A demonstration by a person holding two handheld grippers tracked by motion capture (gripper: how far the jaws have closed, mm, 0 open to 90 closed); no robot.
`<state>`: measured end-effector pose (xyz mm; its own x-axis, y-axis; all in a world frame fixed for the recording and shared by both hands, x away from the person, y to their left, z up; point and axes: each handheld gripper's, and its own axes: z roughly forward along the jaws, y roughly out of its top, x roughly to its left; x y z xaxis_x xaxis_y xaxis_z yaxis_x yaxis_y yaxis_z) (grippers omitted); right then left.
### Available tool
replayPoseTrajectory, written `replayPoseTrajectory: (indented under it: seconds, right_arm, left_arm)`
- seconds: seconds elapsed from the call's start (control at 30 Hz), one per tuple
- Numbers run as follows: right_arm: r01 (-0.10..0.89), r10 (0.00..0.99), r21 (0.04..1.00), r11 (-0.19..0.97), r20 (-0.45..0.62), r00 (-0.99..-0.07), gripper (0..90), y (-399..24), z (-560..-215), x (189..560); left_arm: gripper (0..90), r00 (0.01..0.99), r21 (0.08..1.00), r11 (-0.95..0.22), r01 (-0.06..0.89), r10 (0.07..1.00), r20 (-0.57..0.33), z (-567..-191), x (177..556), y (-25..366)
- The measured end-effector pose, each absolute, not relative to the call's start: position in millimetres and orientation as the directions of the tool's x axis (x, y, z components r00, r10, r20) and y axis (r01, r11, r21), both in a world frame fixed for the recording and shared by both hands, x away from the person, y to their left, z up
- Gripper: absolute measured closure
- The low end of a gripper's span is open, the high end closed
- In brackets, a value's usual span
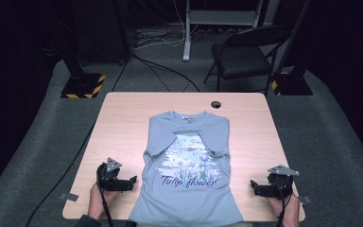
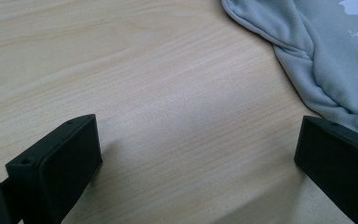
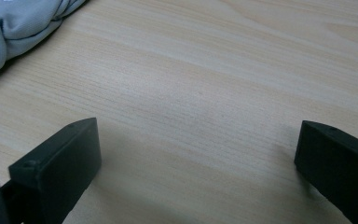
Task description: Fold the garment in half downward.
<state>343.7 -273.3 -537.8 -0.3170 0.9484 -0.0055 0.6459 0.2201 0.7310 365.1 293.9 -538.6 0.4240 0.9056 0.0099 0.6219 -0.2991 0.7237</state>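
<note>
The shirt [image 1: 187, 156] is pale grey-blue, with a light-blue and white print of purple tulips and dark purple script across the chest. The table [image 1: 123, 118] is light wood with fine grain. Both grippers, left [image 1: 133, 180] and right [image 1: 252, 184], are black with grey plates.

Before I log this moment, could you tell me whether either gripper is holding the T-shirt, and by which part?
Nothing is held. The left gripper and right gripper rest open on the table, either side of the T-shirt, with bare wood between their jaws.
</note>
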Motion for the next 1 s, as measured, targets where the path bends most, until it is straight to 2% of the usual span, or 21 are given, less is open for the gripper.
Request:
replayPoseTrajectory:
  seconds: [0.37, 1.0]
  right_arm:
    - [0.642, 0.942, 0.735, 0.219, 0.012, -0.336, 1.2, -266.3, -530.1, 348.6]
    - [0.595, 0.902, 0.76, 0.261, 0.027, -0.43, 2.0, -226.7, -508.6, 379.6]
  left_arm:
    - [0.2, 0.426, 0.74, -0.289, 0.607, 0.905, 0.004, -530.7, 377.6, 287.8]
    - [0.2, 0.466, 0.761, -0.308, 0.571, 0.884, 0.009, -514.7, 405.4, 259.8]
